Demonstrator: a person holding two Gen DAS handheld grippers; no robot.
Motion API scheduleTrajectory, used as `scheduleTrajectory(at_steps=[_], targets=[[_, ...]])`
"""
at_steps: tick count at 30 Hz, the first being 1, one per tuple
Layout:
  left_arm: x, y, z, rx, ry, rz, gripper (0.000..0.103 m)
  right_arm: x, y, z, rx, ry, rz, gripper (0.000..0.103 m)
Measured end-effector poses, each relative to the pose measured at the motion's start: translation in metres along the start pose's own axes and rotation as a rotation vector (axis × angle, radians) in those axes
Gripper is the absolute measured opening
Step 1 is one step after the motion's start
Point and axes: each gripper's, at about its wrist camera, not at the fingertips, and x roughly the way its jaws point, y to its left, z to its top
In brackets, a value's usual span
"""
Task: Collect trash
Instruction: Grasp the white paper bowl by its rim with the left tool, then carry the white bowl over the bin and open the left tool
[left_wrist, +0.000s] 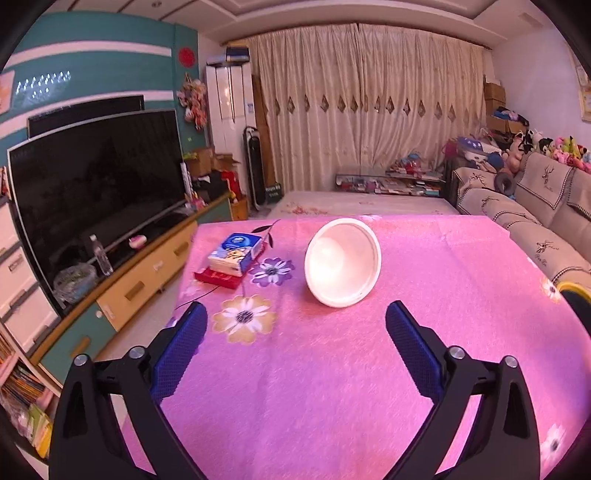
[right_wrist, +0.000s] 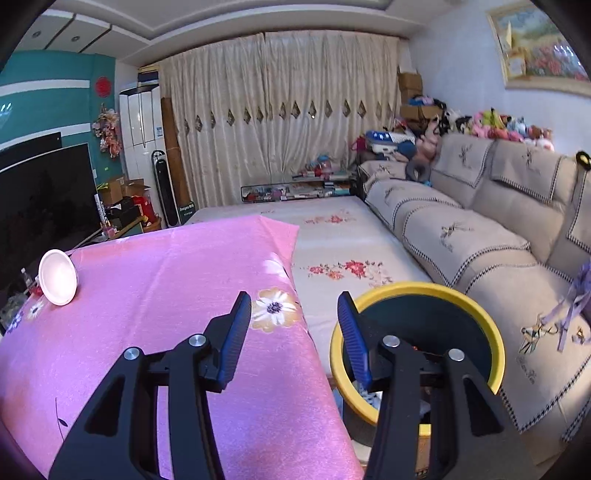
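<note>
A white disposable bowl (left_wrist: 342, 262) lies tipped on its side on the pink flowered tablecloth (left_wrist: 332, 369), its mouth facing me. My left gripper (left_wrist: 295, 314) stands wide open just short of it, nothing between its blue pads. The same bowl (right_wrist: 58, 277) shows small at the far left of the right wrist view. My right gripper (right_wrist: 294, 308) is part open and empty, over the table's right edge, beside a yellow-rimmed dark bin (right_wrist: 424, 332) on the floor. Some trash lies in the bin's bottom.
A blue tissue pack (left_wrist: 236, 253) lies on a red box (left_wrist: 218, 277) at the table's far left. A TV (left_wrist: 96, 184) on a low cabinet runs along the left. A sofa (right_wrist: 480, 236) stands right, a flowered mattress (right_wrist: 351, 251) beyond the table.
</note>
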Motion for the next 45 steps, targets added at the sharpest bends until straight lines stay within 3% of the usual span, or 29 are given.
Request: scheduleTrajectory(at_steps=[8,14,16,19,21,26,30,34,39,45], targets=[[0.088,-0.010,0.034,0.035,0.089,0.017,0.065,-0.005,0.002,0.000,0.012,-0.028,-0.014,0.047],[0.127,-0.014,0.039,0.060,0.115,0.053,0.056,0.000,0.002,0.001,0.011,-0.013,-0.013,0.047],[0.136,-0.013,0.041,0.053,0.130,0.045,0.048,0.001,0.002,0.001,0.017,-0.013,-0.010,0.047],[0.144,-0.012,0.045,0.050,0.131,0.046,0.032,0.002,-0.001,0.001,0.024,-0.008,-0.007,0.047],[0.149,-0.014,0.045,0.059,0.141,0.038,0.007,0.002,-0.001,0.002,0.028,-0.012,-0.006,0.047],[0.138,-0.027,0.045,0.084,0.139,0.031,0.006,-0.004,-0.004,0.001,0.033,-0.044,-0.012,0.047],[0.113,-0.041,0.048,0.086,0.126,-0.011,0.006,-0.013,-0.008,-0.001,0.049,-0.083,-0.011,0.047],[0.078,-0.068,0.050,0.122,0.105,-0.066,0.006,-0.024,-0.024,-0.006,0.073,-0.061,-0.012,0.047],[0.035,-0.129,0.050,0.195,0.075,-0.174,0.006,-0.049,-0.058,-0.012,0.104,-0.063,-0.049,0.047],[-0.002,-0.243,0.047,0.295,0.066,-0.383,0.006,-0.082,-0.107,-0.017,0.118,-0.075,-0.131,0.047]])
